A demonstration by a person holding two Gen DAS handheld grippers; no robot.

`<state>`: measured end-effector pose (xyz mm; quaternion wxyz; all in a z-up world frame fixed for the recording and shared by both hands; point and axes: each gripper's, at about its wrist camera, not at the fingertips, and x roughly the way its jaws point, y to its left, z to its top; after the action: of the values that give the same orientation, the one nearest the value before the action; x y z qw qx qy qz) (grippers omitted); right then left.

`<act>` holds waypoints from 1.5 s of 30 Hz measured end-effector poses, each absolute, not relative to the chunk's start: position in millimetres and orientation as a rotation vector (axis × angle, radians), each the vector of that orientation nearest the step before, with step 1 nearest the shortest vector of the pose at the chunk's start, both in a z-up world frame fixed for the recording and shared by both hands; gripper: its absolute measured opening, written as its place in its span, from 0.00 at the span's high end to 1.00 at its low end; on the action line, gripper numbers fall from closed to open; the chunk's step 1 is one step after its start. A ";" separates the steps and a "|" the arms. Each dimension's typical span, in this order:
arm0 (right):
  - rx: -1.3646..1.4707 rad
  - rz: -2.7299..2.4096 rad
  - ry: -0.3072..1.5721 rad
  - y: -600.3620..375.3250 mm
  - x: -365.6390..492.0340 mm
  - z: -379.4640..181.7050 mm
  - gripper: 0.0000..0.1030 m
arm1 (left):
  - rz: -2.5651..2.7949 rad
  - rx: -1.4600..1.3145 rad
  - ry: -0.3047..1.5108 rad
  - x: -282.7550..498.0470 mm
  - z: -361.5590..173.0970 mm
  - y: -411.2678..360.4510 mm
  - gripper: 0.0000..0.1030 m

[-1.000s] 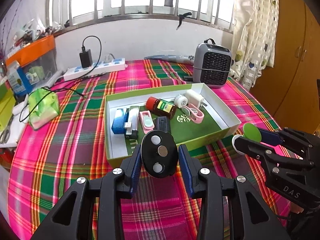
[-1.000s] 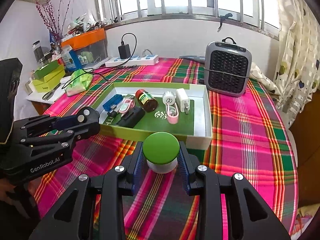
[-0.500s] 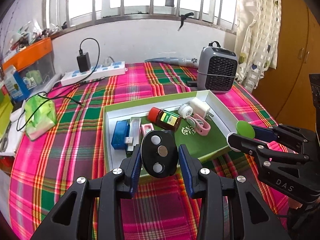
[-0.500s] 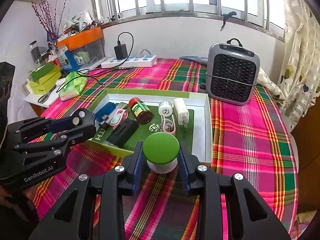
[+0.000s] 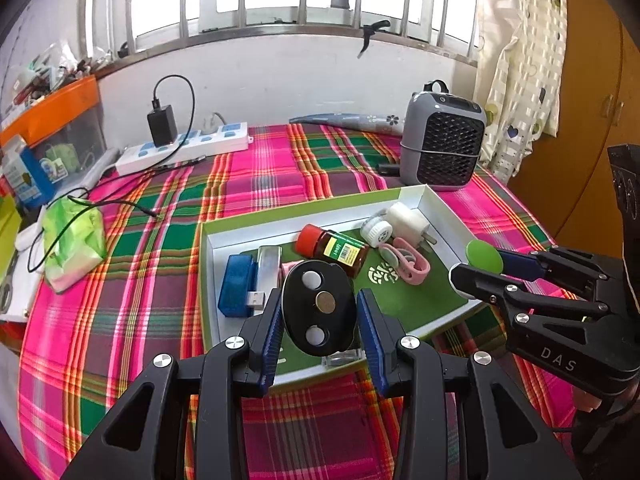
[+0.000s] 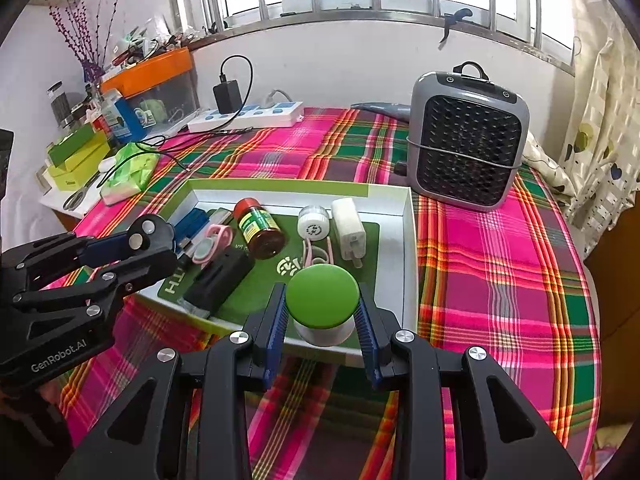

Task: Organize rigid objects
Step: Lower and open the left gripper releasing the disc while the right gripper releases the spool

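My left gripper (image 5: 319,317) is shut on a black oval disc (image 5: 318,308) with two white spots and a metal stud, held over the near edge of the green-and-white tray (image 5: 448,212). My right gripper (image 6: 322,312) is shut on a green-capped white jar (image 6: 322,297), hanging over the tray's near right corner (image 6: 412,264). Inside the tray lie a red-capped brown bottle (image 6: 258,228), a white charger plug (image 6: 350,234), a white round cap (image 6: 314,222), a pink clip (image 5: 406,264), a blue USB stick (image 5: 236,286) and a black block (image 6: 218,280).
A grey fan heater (image 6: 466,148) stands behind the tray on the plaid cloth (image 6: 500,260). A white power strip (image 5: 188,148) with a black adapter lies at the back. A green packet (image 5: 72,240) with a cable and stacked boxes (image 6: 76,158) sit left.
Both grippers have moved forward with their objects, from in front of the tray to over its near edge. The tray's contents have not moved.
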<state>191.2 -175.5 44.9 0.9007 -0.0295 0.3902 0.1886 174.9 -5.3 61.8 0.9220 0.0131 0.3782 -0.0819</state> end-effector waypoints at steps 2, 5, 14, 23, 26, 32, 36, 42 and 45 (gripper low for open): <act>-0.062 0.391 0.809 -176.1 194.3 44.9 0.67 | -0.167 0.026 0.778 177.2 60.9 -5.2 0.66; -0.063 0.391 0.816 -176.5 199.5 42.8 0.67 | -0.163 0.022 0.785 181.5 58.1 -4.2 0.66; -0.067 0.388 0.837 -176.3 213.2 36.0 0.67 | -0.150 0.008 0.803 192.2 50.4 0.4 0.66; -0.080 0.382 0.855 -175.7 221.6 27.1 0.67 | -0.144 0.009 0.821 196.8 42.0 0.6 0.66; -0.083 0.383 0.858 -175.9 222.8 25.3 0.67 | -0.147 0.008 0.826 197.7 40.3 -0.1 0.66; -0.098 0.398 0.863 -174.2 218.5 23.7 0.67 | -0.150 0.007 0.835 198.3 37.3 -0.2 0.66; -0.105 0.403 0.866 -172.5 217.0 23.5 0.67 | -0.150 0.007 0.842 198.4 35.0 -0.5 0.66; -0.103 0.394 0.877 -173.8 219.1 20.7 0.67 | -0.148 0.004 0.853 199.9 31.4 -0.2 0.66; -0.106 0.396 0.882 -172.9 219.5 19.1 0.67 | -0.148 -0.006 0.857 200.6 30.4 0.9 0.66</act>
<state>219.5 -172.9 19.1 0.8842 -0.0507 0.4237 0.1901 200.6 0.9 30.4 0.9069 -0.0029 0.4152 -0.0718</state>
